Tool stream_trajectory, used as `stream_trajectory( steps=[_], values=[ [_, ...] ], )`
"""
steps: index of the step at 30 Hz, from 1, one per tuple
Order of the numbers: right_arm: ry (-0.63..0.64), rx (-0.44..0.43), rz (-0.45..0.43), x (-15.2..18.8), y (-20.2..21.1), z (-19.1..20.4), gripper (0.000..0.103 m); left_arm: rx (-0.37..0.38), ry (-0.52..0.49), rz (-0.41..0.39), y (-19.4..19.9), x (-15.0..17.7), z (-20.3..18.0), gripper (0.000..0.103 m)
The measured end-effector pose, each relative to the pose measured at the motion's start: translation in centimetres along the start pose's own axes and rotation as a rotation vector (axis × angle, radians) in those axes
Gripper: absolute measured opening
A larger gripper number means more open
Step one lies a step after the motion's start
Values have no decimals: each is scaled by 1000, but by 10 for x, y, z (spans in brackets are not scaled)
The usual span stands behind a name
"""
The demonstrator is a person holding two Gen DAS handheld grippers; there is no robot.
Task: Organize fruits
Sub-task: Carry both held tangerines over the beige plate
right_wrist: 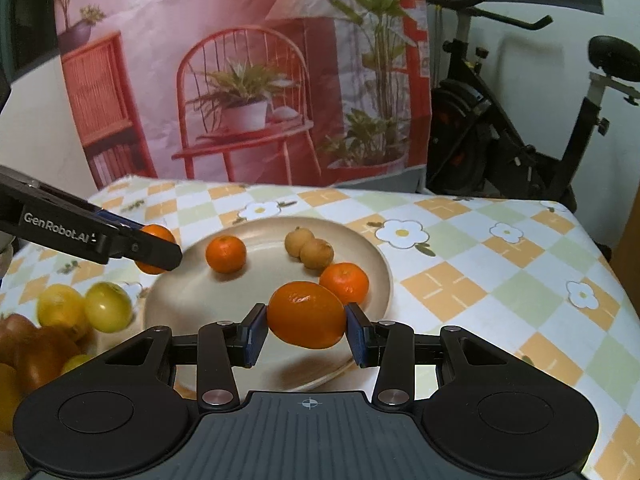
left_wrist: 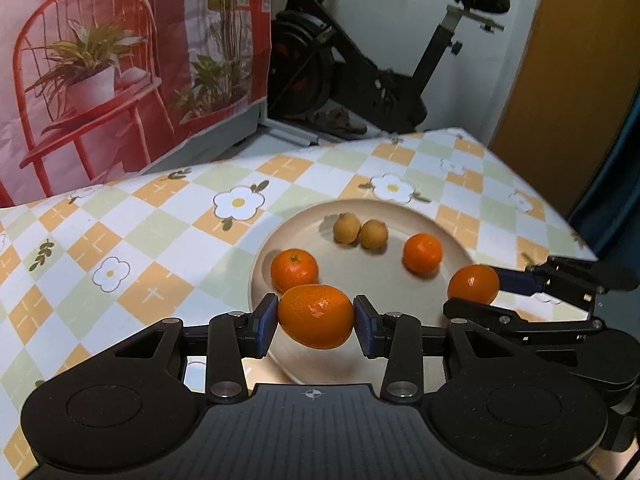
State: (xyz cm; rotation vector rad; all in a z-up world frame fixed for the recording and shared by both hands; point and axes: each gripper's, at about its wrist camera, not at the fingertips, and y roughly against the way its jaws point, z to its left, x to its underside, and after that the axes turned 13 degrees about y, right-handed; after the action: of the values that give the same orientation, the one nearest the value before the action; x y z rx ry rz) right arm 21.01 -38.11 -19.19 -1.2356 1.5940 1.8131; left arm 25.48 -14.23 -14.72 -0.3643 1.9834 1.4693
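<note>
A beige plate (left_wrist: 360, 208) (right_wrist: 368, 248) holds two mandarins (left_wrist: 294, 270) (left_wrist: 422, 253) and two small brown longans (left_wrist: 346, 228). My left gripper (left_wrist: 315, 317) is shut on a mandarin (left_wrist: 316, 316) just above the plate's near rim. My right gripper (right_wrist: 306, 315) is shut on another mandarin (right_wrist: 306, 314) above the plate's near edge. In the left wrist view the right gripper (left_wrist: 474, 285) shows at the right with its mandarin. In the right wrist view the left gripper (right_wrist: 157, 249) shows at the left with its mandarin.
A checkered flowered cloth (left_wrist: 140, 248) covers the table. Several yellow and brownish fruits (right_wrist: 84, 306) lie left of the plate. A printed backdrop (right_wrist: 240, 72) stands behind the table, and an exercise bike (left_wrist: 360, 60) is beyond the far edge.
</note>
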Motion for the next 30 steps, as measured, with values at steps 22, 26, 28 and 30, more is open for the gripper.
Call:
stream_trajectory(
  steps=[22,26,28,30],
  values=[
    [11,5,23,-8,-55,-18,38,-71,-97,26,-59,-13,-2,43],
    [22,12,17,-9,-56,-18,38,-70,-101,13,-63,-15,-3,43],
    [30,16,14,-8,-56,-17,38,-69,-103,9,-64,-15,-4,43],
    [35,20,13,-8,-57,-16,38,-70,-107,6,-64,-15,-4,43]
  ],
)
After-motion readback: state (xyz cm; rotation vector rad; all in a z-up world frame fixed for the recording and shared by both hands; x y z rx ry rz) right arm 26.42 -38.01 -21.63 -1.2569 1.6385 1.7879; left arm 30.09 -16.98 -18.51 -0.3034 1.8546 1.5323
